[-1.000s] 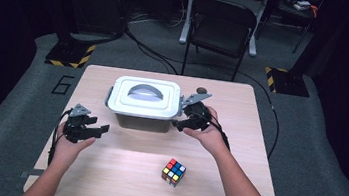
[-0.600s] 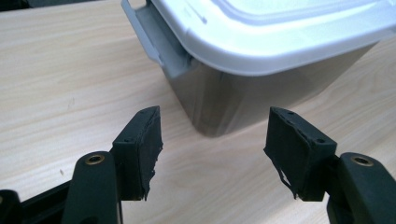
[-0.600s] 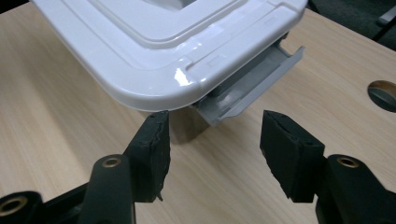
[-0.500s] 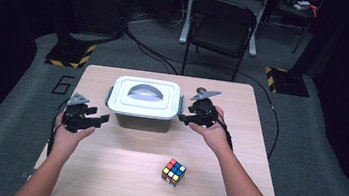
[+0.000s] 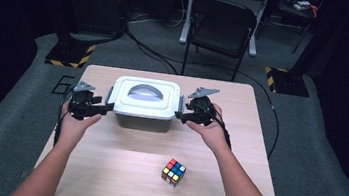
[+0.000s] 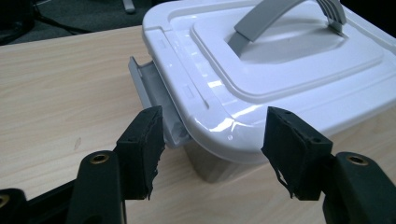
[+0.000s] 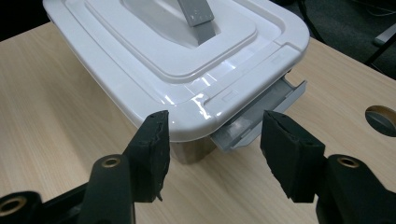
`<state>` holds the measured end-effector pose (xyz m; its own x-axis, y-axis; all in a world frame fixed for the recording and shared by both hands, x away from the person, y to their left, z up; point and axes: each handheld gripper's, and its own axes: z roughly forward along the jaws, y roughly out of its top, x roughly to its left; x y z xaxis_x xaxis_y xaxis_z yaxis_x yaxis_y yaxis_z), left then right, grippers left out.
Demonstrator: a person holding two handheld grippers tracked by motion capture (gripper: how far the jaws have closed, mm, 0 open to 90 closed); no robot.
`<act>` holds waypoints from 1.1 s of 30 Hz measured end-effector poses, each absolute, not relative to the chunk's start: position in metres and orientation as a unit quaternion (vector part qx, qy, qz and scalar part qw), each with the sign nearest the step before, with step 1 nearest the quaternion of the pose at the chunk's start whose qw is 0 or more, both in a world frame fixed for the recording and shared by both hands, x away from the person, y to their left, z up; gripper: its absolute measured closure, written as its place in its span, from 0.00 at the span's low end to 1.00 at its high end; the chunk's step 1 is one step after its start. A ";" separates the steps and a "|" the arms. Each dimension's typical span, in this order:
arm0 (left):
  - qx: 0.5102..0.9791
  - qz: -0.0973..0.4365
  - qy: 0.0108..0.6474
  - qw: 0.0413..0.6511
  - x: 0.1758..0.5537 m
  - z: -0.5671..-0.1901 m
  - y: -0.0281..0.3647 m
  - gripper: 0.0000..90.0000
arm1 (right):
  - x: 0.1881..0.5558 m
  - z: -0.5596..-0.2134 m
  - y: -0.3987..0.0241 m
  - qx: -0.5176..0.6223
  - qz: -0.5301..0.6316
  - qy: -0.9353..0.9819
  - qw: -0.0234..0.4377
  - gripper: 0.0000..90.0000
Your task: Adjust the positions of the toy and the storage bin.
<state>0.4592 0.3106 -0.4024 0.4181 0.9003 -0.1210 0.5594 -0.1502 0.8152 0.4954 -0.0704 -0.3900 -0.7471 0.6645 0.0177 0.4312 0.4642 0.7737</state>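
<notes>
A white lidded box with a grey handle stands at the table's middle back. My left gripper is at its left end. Its jaws stand apart around the box's corner and have just been closing. One pad is right beside the swung-out grey latch. My right gripper is at the box's right end. Its jaws are apart, narrower than a second ago. The box's near corner and the other grey latch, which sticks outward, lie just beyond them. Neither pair of pads presses on anything.
A Rubik's cube lies on the wooden table near the front, right of centre. A round hole is in the tabletop right of the box. A black chair stands behind the table.
My left hand has moved away from me and up, from beside the box's front left corner to its left latch. The right hand has stayed at the right end.
</notes>
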 end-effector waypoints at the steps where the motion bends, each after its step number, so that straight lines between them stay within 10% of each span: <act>1: 0.729 0.202 0.504 0.416 0.463 -0.403 0.310 0.43 | 0.496 -0.390 -0.071 0.323 0.405 0.843 0.146 0.47; 33: 0.723 0.172 0.519 0.422 0.490 -0.413 0.298 0.43 | 0.504 -0.412 -0.042 0.318 0.384 0.860 0.109 0.21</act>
